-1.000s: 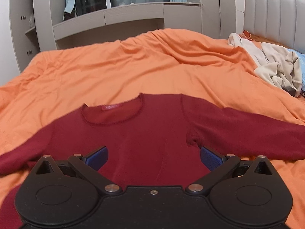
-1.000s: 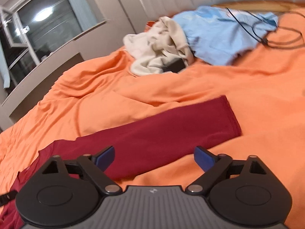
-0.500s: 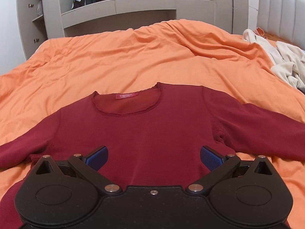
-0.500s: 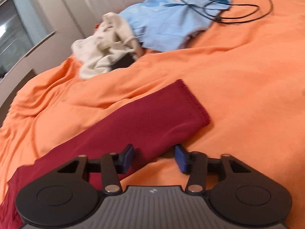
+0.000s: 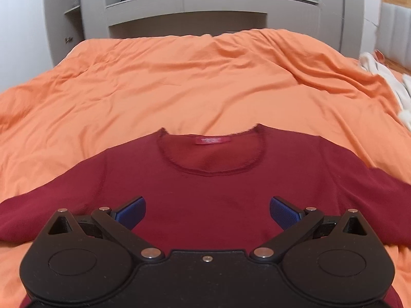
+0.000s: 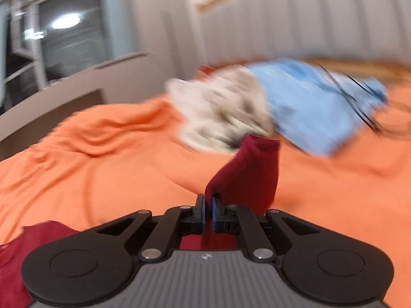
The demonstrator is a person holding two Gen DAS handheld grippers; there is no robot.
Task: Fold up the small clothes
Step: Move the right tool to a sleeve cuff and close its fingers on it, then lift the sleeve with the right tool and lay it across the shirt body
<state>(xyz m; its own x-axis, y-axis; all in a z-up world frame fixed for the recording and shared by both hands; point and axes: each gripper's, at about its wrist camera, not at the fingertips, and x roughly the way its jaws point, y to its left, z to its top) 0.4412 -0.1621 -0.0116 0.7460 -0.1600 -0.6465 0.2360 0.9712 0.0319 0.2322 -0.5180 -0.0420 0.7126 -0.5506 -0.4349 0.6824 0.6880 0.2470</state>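
Observation:
A dark red long-sleeved top [image 5: 210,192] lies flat, front up, on the orange bed cover [image 5: 179,82], its neckline away from me and both sleeves spread out. My left gripper [image 5: 207,211] is open and empty, hovering over the chest of the top. My right gripper [image 6: 208,211] is shut on the end of the top's right sleeve [image 6: 251,172] and holds it lifted above the cover; the cuff stands up in front of the pads. This view is blurred by motion.
A cream garment [image 6: 221,110] and a light blue garment [image 6: 313,110] with a black cable [image 6: 359,102] over it lie heaped near the padded headboard [image 6: 295,30]. A grey shelf unit [image 5: 210,7] stands past the bed's far edge.
My right gripper closed on the sleeve end and lifted it off the cover. My left gripper shifted so the top's chest sits centred under it, still open.

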